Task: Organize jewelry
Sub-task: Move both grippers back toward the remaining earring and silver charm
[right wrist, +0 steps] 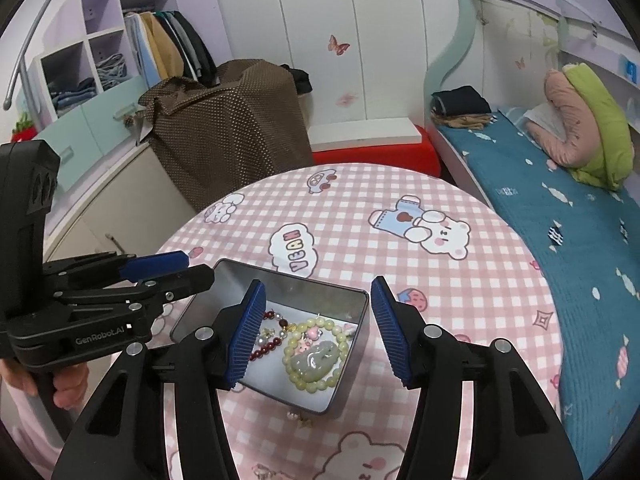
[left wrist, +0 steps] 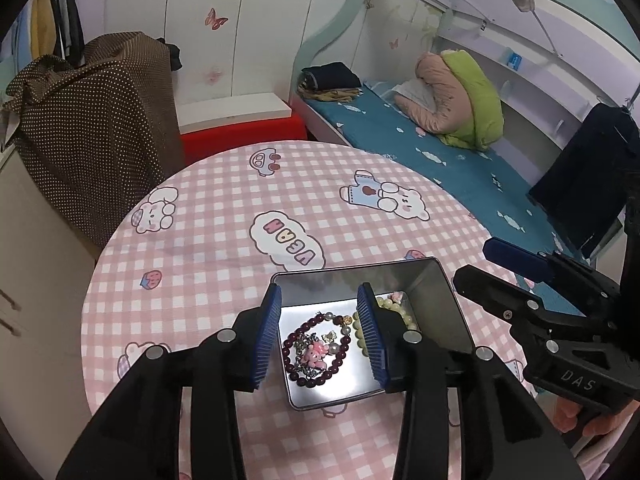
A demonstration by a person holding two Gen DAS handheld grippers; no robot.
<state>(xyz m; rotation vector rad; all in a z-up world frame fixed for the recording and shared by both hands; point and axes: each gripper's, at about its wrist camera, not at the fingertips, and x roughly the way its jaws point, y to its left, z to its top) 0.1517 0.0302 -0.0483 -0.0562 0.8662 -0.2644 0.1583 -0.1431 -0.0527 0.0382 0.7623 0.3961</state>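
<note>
Both hand-held grippers hover wide and empty over the tin on the table.

The left hand-held gripper (left wrist: 320,336) frames the dark red bracelet (left wrist: 316,350); the right hand-held gripper (right wrist: 320,332) frames the pale green bracelet (right wrist: 316,354) – both already lie inside the tin (right wrist: 348,364). A small pearl piece (right wrist: 298,418) sits just outside the tin's near wall – best pinched low and gently.

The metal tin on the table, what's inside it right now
The tin holds a dark red bead bracelet, a pink charm and a pale green bead bracelet with a jade pendant. Gripper fingers hide part of the tin's floor.
</note>
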